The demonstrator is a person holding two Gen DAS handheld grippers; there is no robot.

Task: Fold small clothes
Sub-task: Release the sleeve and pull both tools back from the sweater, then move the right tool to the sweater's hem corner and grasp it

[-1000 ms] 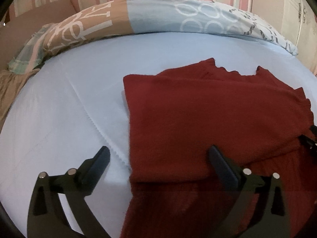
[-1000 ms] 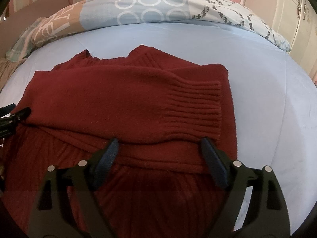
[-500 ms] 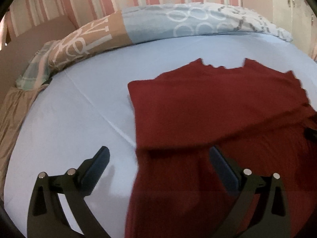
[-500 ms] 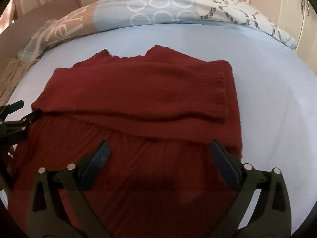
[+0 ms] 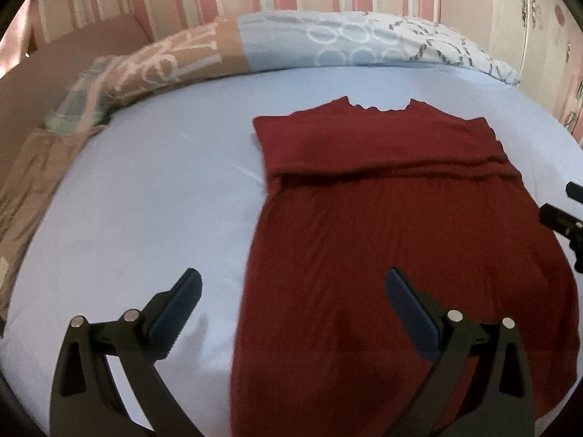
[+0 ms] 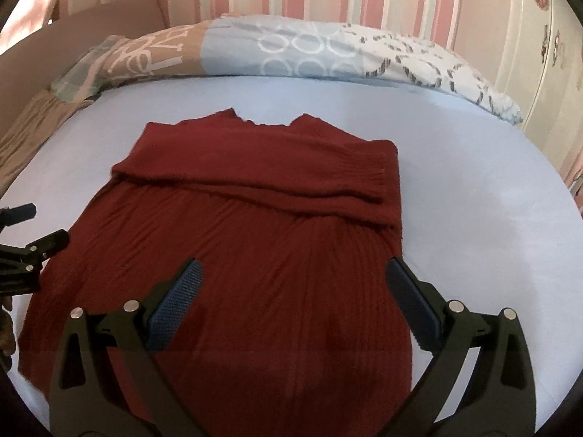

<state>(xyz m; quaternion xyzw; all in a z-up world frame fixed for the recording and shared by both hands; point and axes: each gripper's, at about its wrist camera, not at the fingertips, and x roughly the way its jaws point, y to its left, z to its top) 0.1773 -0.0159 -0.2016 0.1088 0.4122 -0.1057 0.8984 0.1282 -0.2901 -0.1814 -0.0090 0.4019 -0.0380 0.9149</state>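
Note:
A dark red knitted sweater [image 5: 393, 233] lies flat on the light blue bed sheet, collar away from me, both sleeves folded across its chest. It also shows in the right wrist view [image 6: 255, 247], with a ribbed cuff [image 6: 379, 178] at its right side. My left gripper [image 5: 291, 302] is open and empty, above the sweater's lower left edge. My right gripper [image 6: 291, 298] is open and empty, above the sweater's lower right part. Each gripper shows at the edge of the other's view: the right [image 5: 563, 215], the left [image 6: 25, 247].
A patterned duvet [image 5: 328, 47] is bunched along the far side of the bed, with a striped wall behind. A beige cover [image 5: 25, 182] lies at the left edge. Bare blue sheet [image 6: 492, 218] spreads to the right of the sweater.
Both grippers have drawn back toward the sweater's hem, so more of the sweater's lower body shows. The sweater has not moved.

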